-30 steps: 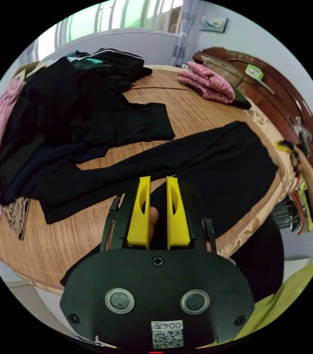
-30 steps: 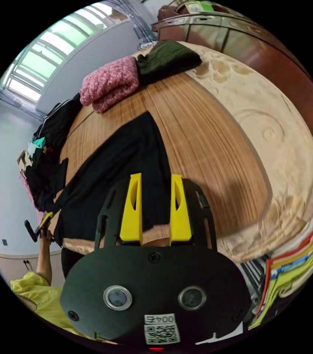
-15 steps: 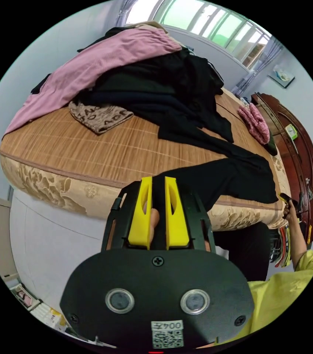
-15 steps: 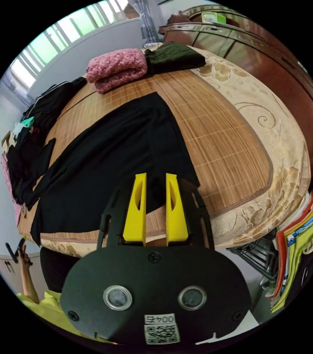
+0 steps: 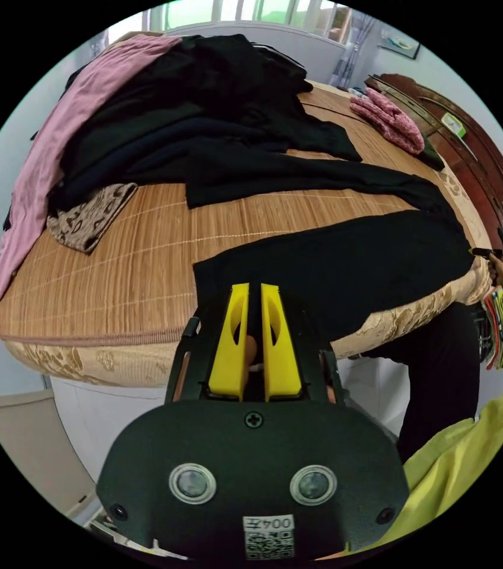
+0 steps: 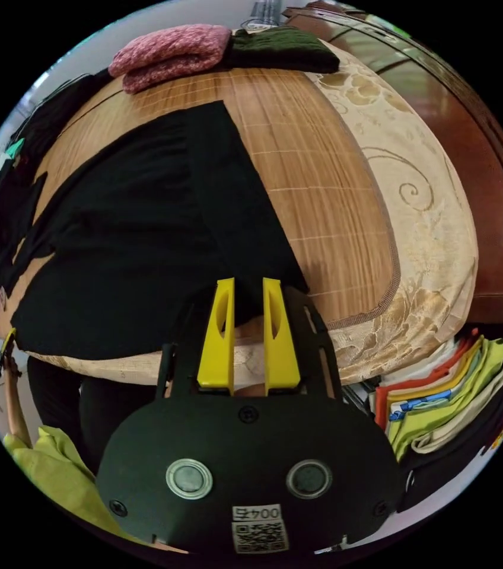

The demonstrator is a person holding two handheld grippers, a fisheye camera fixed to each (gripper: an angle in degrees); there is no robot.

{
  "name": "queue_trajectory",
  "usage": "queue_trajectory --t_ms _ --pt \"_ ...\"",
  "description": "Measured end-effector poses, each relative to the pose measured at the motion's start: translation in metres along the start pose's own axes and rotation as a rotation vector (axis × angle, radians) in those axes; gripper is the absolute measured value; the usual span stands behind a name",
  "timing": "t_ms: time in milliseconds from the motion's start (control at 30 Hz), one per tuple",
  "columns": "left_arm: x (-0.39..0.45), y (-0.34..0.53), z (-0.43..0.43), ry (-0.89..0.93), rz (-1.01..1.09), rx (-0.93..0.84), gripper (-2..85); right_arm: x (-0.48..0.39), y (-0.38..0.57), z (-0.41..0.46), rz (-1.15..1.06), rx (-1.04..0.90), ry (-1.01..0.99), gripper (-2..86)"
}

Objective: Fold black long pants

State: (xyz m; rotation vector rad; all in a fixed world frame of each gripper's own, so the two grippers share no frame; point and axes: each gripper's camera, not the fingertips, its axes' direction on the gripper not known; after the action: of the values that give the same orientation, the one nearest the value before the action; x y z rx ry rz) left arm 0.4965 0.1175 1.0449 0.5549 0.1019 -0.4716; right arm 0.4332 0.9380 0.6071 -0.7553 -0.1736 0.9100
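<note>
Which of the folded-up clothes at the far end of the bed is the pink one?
The knitted pink bundle, nearer the black pile. The dark green one beside it sits nearer the wooden cabinet.

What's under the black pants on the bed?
The black pants lie on a woven bamboo mat over a patterned beige mattress. The mat beneath the cloth is covered, so anything lying there can't be seen.

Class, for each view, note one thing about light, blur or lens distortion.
Left gripper view: daylight from the window at the top; the mat bulges, fisheye. Right gripper view: sharp, the bed edge curves strongly; the black pants show almost no fold detail.
</note>
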Motion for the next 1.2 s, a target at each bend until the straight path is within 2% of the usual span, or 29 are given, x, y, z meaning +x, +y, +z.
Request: queue_trajectory --t_ms 100,233,333,367,433,500,567,633,767,900,1033,1200 --pt "-0.016 -0.027 0.014 0.038 -0.006 0.001 1.9 0.007 0.011 0.001 0.054 0.016 -0.095 8.1" --pt "-0.031 -0.051 0.017 0.047 0.008 -0.07 1.7 -0.018 0.039 -0.016 0.06 0.114 -0.055 8.6" --pt "-0.041 -0.06 0.005 -0.001 0.019 0.003 1.2 -0.051 0.066 -0.027 0.028 0.222 -0.157 8.7" --pt "-0.043 -0.063 0.007 0.008 0.025 0.014 1.2 -0.066 0.073 -0.023 0.011 0.215 -0.217 8.8" --pt "-0.053 -0.078 0.033 0.038 0.034 -0.097 1.5 -0.089 0.082 -0.007 -0.003 0.152 -0.282 8.9" --pt "-0.059 -0.09 0.03 0.06 0.026 -0.066 2.0 -0.112 0.091 0.007 -0.007 0.091 -0.31 9.0" --pt "-0.061 -0.106 0.015 0.079 0.035 -0.009 2.4 -0.142 0.111 0.005 -0.034 0.141 -0.332 8.7" --pt "-0.062 -0.133 -0.004 -0.002 0.085 0.07 3.0 -0.165 0.131 0.003 -0.052 0.184 -0.409 8.7" --pt "-0.063 -0.187 0.009 -0.115 0.173 0.05 4.4 -0.221 0.181 0.029 -0.069 0.178 -0.519 9.4" --pt "-0.054 -0.243 0.044 -0.19 0.286 -0.005 6.9 -0.253 0.213 0.049 -0.037 0.181 -0.48 8.8" --pt "-0.043 -0.283 0.074 -0.261 0.363 -0.08 8.3 -0.283 0.234 0.052 -0.041 0.219 -0.359 7.1" --pt "-0.045 -0.322 0.08 -0.247 0.328 -0.082 4.9 -0.315 0.251 0.058 -0.064 0.211 -0.246 5.8"
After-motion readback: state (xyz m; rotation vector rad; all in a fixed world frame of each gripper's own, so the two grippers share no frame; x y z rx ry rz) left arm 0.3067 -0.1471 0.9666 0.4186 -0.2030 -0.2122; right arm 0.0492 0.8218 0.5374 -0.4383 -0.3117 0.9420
